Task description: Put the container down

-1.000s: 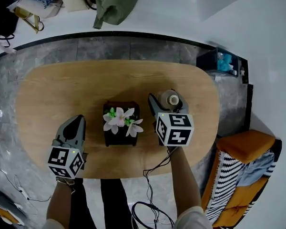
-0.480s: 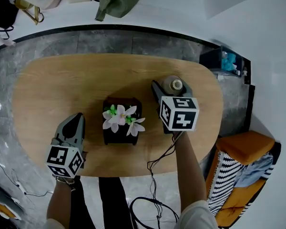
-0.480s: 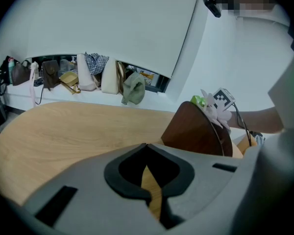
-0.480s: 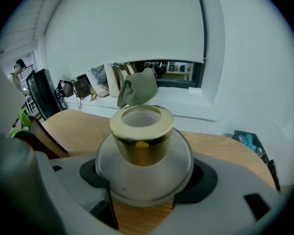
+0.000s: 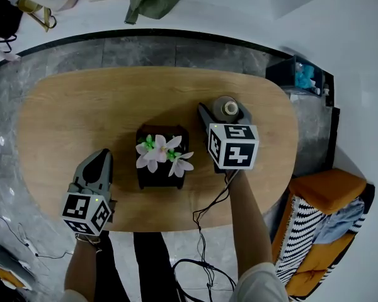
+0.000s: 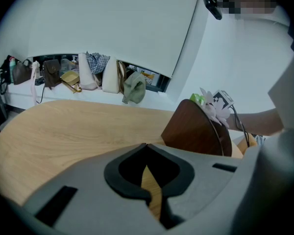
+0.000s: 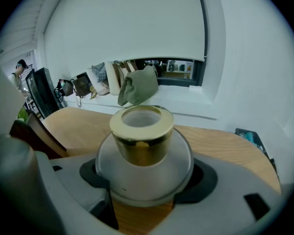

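Reader: What sat at the left of the scene?

Describer: Seen from the head view, an oval wooden counter (image 5: pixel 113 106) filled the middle. Over its near left edge was the left hand-held gripper (image 5: pixel 101 158), with a marker cube at its back. Its jaws were pressed together, tip against tip, with nothing between them.

Reader: And in the middle?

Describer: A dark brown square planter (image 5: pixel 162 168) stood on the counter, holding white and pink flowers (image 5: pixel 157 156). It was between the two grippers and apart from both.

Reader: Where was the container?

Describer: Just right of the planter, the right hand-held gripper (image 7: pixel 144 192) was pinching the container (image 7: pixel 142 131), one jaw on each side of its round, cloudy body. A gold ring formed its upright neck. It was over the right part of the counter; I could not tell whether its base touched the wood. A thin black cable (image 5: pixel 208 216) trailed back from that gripper over the counter's near edge.

Reader: Anything farther right?

Describer: Beyond the counter's right end, an orange seat (image 5: pixel 321 190) with a black-and-white striped cushion (image 5: pixel 299 231).
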`<state>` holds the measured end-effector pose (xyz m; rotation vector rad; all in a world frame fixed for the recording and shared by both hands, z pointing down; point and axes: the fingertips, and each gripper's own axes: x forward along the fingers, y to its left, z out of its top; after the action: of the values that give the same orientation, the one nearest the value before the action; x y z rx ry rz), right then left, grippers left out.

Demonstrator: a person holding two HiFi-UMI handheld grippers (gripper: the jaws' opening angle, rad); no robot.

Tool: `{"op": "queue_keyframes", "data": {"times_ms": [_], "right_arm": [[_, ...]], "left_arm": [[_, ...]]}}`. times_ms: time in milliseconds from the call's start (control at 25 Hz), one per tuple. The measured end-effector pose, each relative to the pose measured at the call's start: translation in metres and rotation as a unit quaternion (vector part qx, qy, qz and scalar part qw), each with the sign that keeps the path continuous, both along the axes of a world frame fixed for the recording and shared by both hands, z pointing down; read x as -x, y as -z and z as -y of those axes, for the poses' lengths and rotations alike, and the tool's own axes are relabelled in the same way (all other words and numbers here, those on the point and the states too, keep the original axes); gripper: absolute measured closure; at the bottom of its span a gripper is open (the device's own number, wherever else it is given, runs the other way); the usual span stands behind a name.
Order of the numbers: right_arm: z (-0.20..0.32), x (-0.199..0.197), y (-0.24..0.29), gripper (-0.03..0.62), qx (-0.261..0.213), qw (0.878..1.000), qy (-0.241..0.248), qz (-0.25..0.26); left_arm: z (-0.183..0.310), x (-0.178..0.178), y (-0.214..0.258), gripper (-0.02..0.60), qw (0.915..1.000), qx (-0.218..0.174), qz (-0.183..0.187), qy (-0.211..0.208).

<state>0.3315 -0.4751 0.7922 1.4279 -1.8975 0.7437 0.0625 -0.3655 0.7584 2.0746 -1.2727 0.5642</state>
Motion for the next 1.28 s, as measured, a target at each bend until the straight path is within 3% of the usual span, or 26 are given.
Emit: {"op": "queue_keyframes", "data": {"times_ms": [1280], "right_arm": [[-0.001,0.001,0.001,0.241,-0.06,0.998,-0.007,-0.009]], "left_arm": [[-0.018,-0.001,0.001,0.574,0.9999,0.0,-0.014,0.005]]}}
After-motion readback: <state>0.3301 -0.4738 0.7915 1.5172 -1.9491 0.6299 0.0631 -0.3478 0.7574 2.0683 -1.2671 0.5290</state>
